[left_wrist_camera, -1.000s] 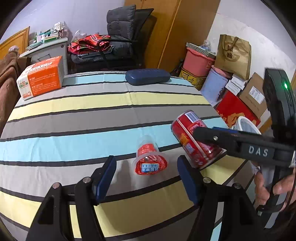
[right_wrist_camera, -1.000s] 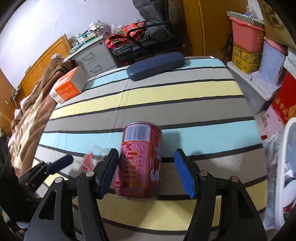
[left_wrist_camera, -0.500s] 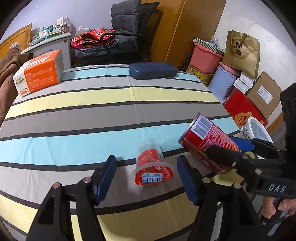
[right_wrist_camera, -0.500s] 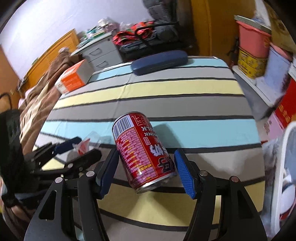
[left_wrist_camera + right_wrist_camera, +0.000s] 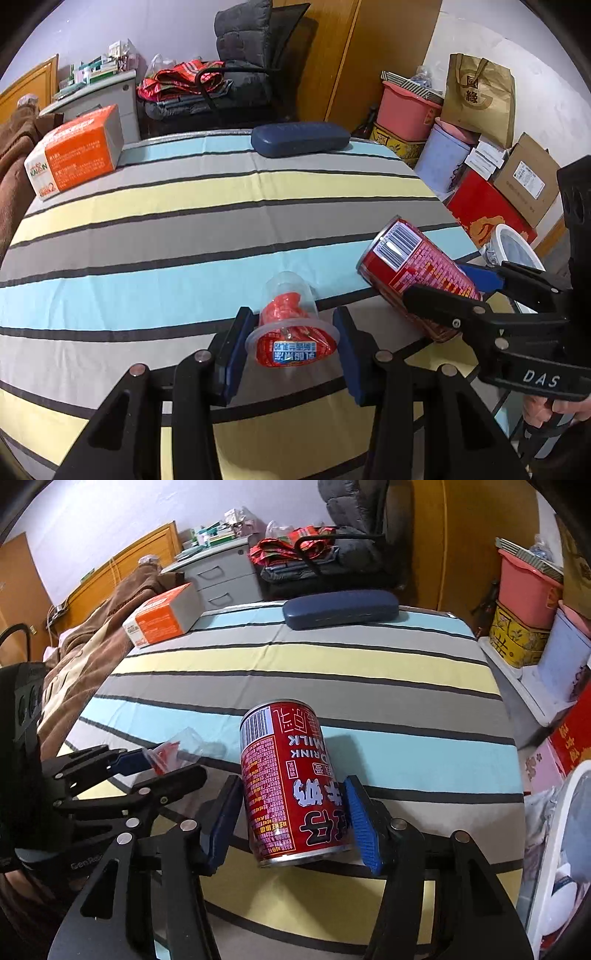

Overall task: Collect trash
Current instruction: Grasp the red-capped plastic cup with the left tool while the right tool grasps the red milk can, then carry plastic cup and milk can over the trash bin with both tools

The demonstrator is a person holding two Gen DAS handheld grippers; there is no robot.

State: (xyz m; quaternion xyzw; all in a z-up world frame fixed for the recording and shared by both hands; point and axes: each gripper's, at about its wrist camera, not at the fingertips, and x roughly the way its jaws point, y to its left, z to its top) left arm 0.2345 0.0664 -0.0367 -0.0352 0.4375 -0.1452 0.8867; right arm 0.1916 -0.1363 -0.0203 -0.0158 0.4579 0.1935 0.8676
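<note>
**Both grippers closing on trash**

While the striped tablecloth (image 5: 155, 229) lies flat, I see my left gripper (image 5: 291, 350) with its jaws just closing in around the clear plastic cup (image 5: 290, 325) lying on its side near the front edge; the pads look against its rim. My right gripper (image 5: 291, 819) has been closing too, clamped on the red milk can (image 5: 291, 782), tilted, printing upside down.
</note>
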